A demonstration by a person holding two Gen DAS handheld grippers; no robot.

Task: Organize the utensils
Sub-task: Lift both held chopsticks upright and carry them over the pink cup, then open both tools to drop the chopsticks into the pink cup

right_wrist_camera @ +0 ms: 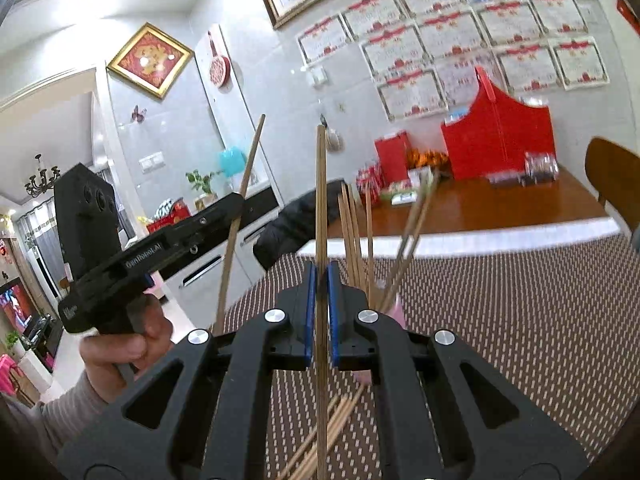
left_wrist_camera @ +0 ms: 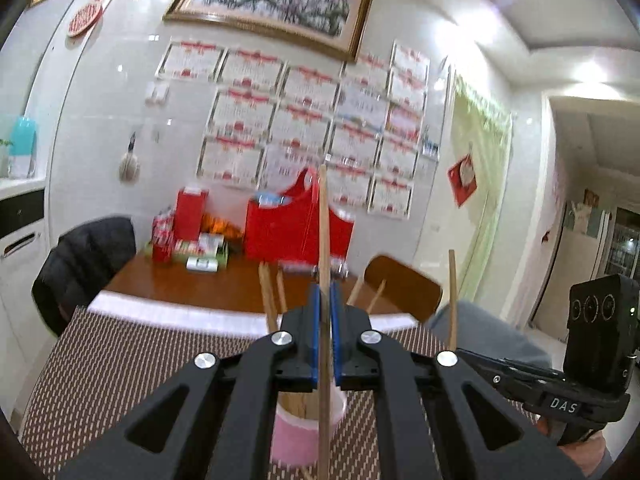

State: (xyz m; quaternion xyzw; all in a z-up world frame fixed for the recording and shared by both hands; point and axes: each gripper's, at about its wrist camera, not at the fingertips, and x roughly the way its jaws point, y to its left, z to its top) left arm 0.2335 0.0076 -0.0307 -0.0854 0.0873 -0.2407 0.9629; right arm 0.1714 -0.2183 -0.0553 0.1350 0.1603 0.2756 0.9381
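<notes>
Both chopsticks cut off below by black arms; cup (left_wrist_camera: 308, 420) mostly hidden at 6 o'clock on mat (left_wrist_camera: 120, 360). Left gripper (left_wrist_camera: 325, 300) pinched chopstick (left_wrist_camera: 323, 220); right gripper (right_wrist_camera: 321, 284) pinched chopstick (right_wrist_camera: 321, 200). Read "DAS" at 3 o'clock.

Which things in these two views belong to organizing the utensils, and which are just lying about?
Belong to the job:
- left gripper, shut on a chopstick
- right gripper, shut on a darker chopstick
- pink cup holding chopsticks
- loose chopsticks on the woven mat

Lying about:
- red bag
- black jacket
- red boxes
- glass jar
</notes>
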